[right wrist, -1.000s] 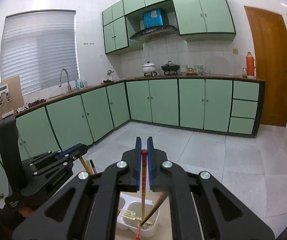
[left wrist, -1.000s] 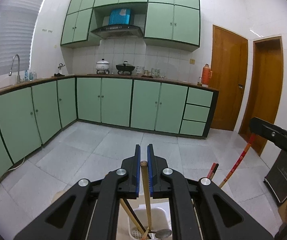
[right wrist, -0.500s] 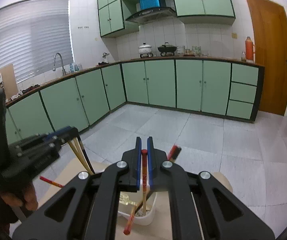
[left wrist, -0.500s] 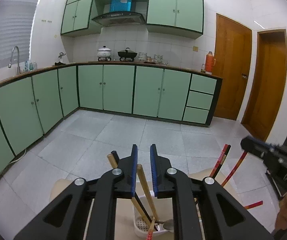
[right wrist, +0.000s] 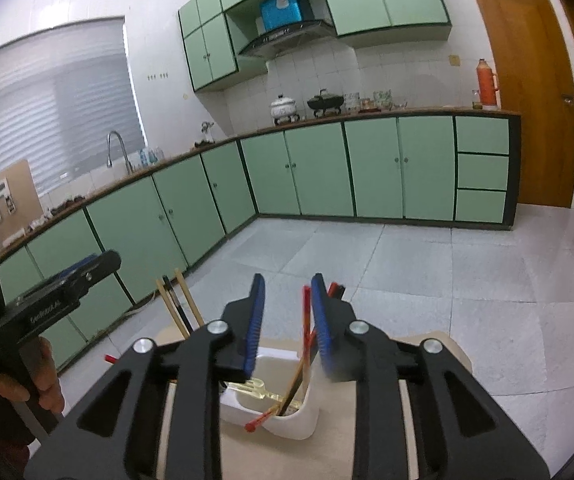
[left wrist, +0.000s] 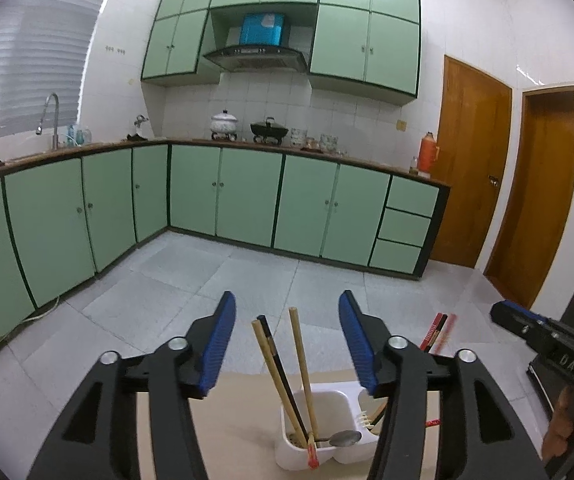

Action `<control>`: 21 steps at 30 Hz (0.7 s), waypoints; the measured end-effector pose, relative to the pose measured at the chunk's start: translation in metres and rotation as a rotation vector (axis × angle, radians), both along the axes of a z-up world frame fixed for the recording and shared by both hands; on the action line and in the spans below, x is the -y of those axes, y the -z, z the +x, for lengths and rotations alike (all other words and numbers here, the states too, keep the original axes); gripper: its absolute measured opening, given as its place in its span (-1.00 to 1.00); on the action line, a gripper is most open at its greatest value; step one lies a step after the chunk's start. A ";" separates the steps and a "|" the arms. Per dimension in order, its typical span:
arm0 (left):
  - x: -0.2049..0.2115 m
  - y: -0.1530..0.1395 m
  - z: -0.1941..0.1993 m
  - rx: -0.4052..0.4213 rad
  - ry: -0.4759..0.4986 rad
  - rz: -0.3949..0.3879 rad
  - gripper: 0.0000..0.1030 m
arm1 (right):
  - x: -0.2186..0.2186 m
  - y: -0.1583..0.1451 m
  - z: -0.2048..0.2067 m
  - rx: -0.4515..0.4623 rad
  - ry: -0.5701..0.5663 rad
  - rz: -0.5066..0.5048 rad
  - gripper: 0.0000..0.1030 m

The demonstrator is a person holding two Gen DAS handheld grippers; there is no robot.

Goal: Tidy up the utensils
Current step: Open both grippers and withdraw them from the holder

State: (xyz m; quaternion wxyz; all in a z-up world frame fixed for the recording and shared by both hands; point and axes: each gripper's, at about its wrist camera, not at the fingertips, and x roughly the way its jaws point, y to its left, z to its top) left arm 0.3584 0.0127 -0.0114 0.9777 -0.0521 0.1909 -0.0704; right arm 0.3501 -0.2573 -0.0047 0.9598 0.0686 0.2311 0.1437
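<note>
Left gripper [left wrist: 286, 344]: I see its fingers [left wrist: 219, 338] spread wide, having just been opening. Nothing is pressed by the blue pads. The bamboo chopsticks stand free in the gap between them.

Right gripper [right wrist: 286, 320]: I see its fingers [right wrist: 256, 320] parted narrowly, having just been opening. The red chopstick [right wrist: 306, 322] stands in the gap, close by the right-hand pad; I cannot tell whether it touches that pad, and it is not clamped.

Utensil holder [left wrist: 319, 454]: a white plastic caddy with compartments, sitting on the light wooden counter [left wrist: 239, 432] directly below both grippers.

Bamboo chopsticks [left wrist: 301, 364]: two pale sticks and one dark stick [left wrist: 277, 364] lean upright in the left compartment as my left camera shows it, their tops fanned apart.

Red-and-black chopsticks [left wrist: 433, 332]: their tops poke out behind my left gripper's right finger; where they rest is hidden.

Spoon [left wrist: 343, 438]: a metal one lies across the holder's front edge.

Fork [right wrist: 259, 388]: a translucent yellowish one lies inside the compartment under my right gripper.

Loose red stick [right wrist: 261, 420]: one red end hangs over the holder's near rim in the right camera.

Person's hand [right wrist: 35, 384]: it grips the left gripper's handle, seen at the left of my right camera.

Beyond: green kitchen cabinets [left wrist: 247, 196] and a tiled floor [left wrist: 167, 280].
</note>
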 end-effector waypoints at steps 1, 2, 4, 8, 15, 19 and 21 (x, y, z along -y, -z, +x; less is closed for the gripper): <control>-0.002 -0.002 -0.004 0.006 -0.001 0.000 0.14 | 0.004 -0.005 -0.006 0.012 0.008 0.011 -0.42; -0.003 -0.005 -0.011 0.016 -0.007 0.002 0.22 | 0.007 -0.008 -0.011 0.022 0.013 0.018 -0.37; -0.006 -0.009 -0.022 0.027 -0.016 0.006 0.30 | 0.014 -0.015 -0.024 0.046 0.026 0.034 -0.32; -0.011 -0.015 -0.051 0.042 -0.019 0.005 0.46 | 0.029 -0.022 -0.056 0.075 0.051 0.061 -0.03; -0.012 -0.009 -0.098 0.028 -0.021 0.001 0.65 | 0.033 -0.014 -0.114 0.086 0.086 0.021 0.59; -0.011 -0.002 -0.126 0.008 -0.021 0.005 0.79 | 0.028 -0.006 -0.143 0.074 0.093 0.004 0.77; -0.011 0.000 -0.138 0.000 -0.023 0.002 0.81 | 0.025 -0.003 -0.155 0.065 0.092 -0.006 0.86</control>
